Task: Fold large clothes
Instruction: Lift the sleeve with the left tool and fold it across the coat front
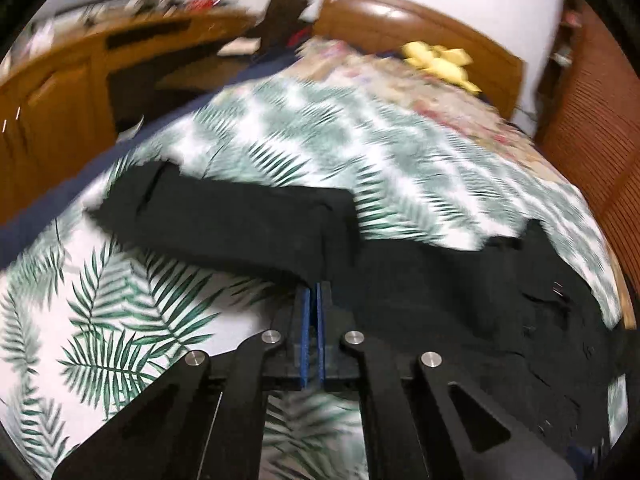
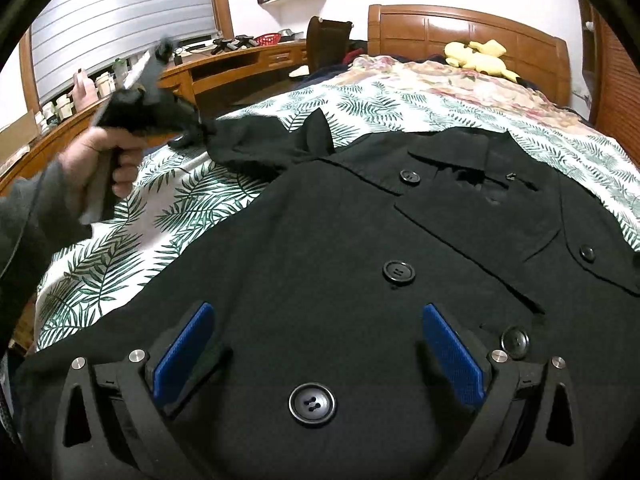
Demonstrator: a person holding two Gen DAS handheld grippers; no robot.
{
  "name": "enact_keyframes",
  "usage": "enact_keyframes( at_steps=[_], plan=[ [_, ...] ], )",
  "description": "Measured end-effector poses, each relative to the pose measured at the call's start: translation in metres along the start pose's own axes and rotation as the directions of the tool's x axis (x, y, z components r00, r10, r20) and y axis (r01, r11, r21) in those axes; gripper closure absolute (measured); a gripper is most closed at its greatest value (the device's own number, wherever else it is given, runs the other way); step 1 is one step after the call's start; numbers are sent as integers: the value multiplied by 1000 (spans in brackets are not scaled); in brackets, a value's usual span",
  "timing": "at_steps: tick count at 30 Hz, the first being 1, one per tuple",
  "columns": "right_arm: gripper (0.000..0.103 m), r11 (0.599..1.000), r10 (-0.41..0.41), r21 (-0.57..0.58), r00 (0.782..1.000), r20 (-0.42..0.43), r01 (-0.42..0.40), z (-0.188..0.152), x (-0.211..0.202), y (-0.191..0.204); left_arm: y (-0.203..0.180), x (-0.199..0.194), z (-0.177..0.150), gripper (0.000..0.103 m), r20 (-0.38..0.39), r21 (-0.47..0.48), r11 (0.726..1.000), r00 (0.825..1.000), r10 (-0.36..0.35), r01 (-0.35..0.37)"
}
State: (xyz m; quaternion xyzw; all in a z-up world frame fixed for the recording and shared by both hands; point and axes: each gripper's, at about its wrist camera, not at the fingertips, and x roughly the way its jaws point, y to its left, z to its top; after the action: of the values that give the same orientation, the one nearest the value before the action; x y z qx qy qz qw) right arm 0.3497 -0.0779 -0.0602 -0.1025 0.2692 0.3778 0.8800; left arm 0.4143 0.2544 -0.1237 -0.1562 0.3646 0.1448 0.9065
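Black coat (image 2: 320,240) lay front-up, buttoned, on leaf-print bed (image 2: 140,248). Left tongs (image 1: 315,286) pinched far-left sleeve (image 1: 224,224), likely for folding inward. Right tongs (image 2: 316,344) gaped wide, empty, over near hem.

A: So the bed (image 2: 460,24), wooden headboard, has a white cover with green palm leaves (image 2: 168,216) over the near part.

B: And the black coat (image 2: 340,240) lies spread flat right on that, buttons up, one sleeve (image 1: 224,216) stretched out to the side.

A: Up near the headboard there's a flowery blanket (image 2: 432,76) with a yellow plush toy (image 2: 480,58) on it. Maybe dark clothes beside it, too blurry to tell.
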Motion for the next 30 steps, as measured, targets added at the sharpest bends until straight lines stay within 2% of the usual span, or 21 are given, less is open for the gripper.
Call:
enact_keyframes(
  at_steps=[3,6,9,16,17,18,20,22,25,28,30],
  plan=[
    [0,1000,2,-6,1000,12,-2,2,-8,2,-42,-36,-2,100,25,99,994,999,-49,46],
    [0,1000,0,-24,999,35,1,3,-21,3,-73,-61,-10,100,24,159,982,994,-107,102],
    [0,999,-19,-30,998,61,21,2,-33,-2,-98,-82,-23,100,32,211,970,991,-133,123],
    [0,999,-32,10,995,95,31,1,-43,-15,-111,-101,-47,98,8,264,958,993,-120,114],
    [0,999,-32,13,995,97,31,2,-42,-13,-108,-104,-50,90,9,266,958,993,-117,111],
    [0,999,-32,16,995,99,31,1,-41,-13,-107,-107,-52,78,11,267,958,993,-117,110],
    [0,999,-30,15,995,100,29,1,-38,-12,-101,-114,-54,63,32,265,958,992,-118,106],
    [0,1000,-29,13,995,97,28,1,-35,-10,-91,-119,-53,62,60,254,963,993,-105,87],
    [0,1000,-24,8,996,87,23,0,-32,-9,-71,-112,-48,59,53,216,975,996,-72,59],
    [0,1000,-22,-3,997,73,22,-1,-24,-7,-47,-95,-48,45,35,164,986,999,-42,35],
    [0,1000,-23,-7,998,65,23,1,-19,-8,-30,-82,-52,31,27,127,992,999,-18,14]
  ],
)
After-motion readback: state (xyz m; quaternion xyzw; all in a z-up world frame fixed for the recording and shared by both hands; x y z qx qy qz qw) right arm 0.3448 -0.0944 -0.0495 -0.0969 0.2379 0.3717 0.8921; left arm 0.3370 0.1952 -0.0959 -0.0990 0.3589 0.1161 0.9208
